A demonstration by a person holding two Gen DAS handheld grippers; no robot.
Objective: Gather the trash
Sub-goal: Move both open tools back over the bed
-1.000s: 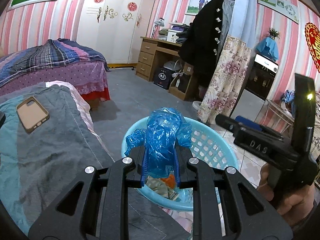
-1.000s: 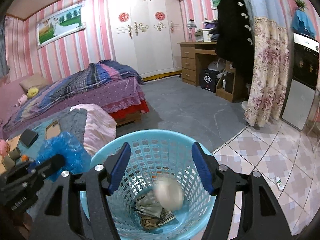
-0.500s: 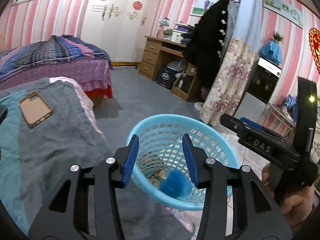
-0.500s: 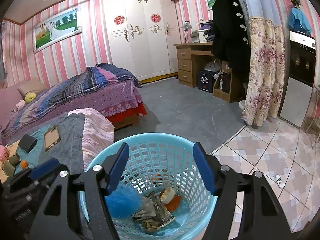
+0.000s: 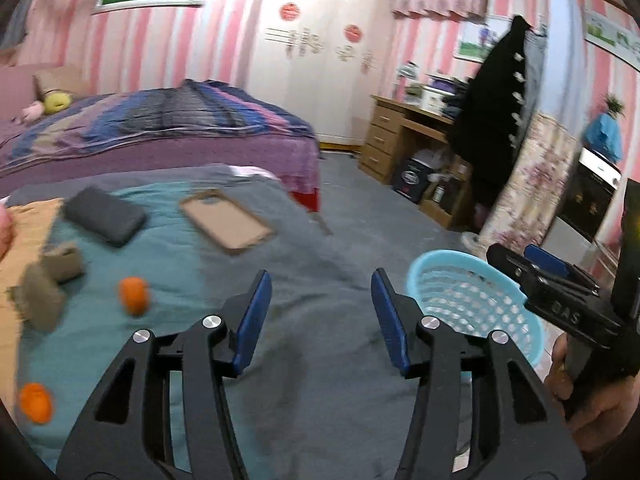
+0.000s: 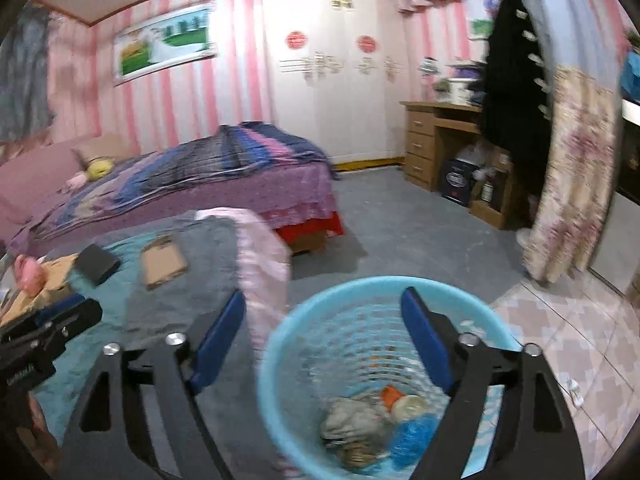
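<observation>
Blue laundry-style basket (image 6: 280,360) on floor beside bed (image 5: 320,380), trash inside. My left hand-held gripper (image 5: 320,316) and right hand-held gripper (image 6: 322,340) both empty, jaws opening.

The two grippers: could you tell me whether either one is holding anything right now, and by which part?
Nothing is held. The left gripper and the right gripper are both empty, jaws opening; the blue bag lies in the basket.

— What's the room like?
— Pink-striped walls (image 6: 236,92), a white wardrobe (image 6: 336,72), a grey floor (image 6: 404,232).
— Furniture?
— A bed (image 5: 160,136) under a striped blanket, a wooden desk (image 5: 400,140), a floral curtain (image 6: 576,168).
</observation>
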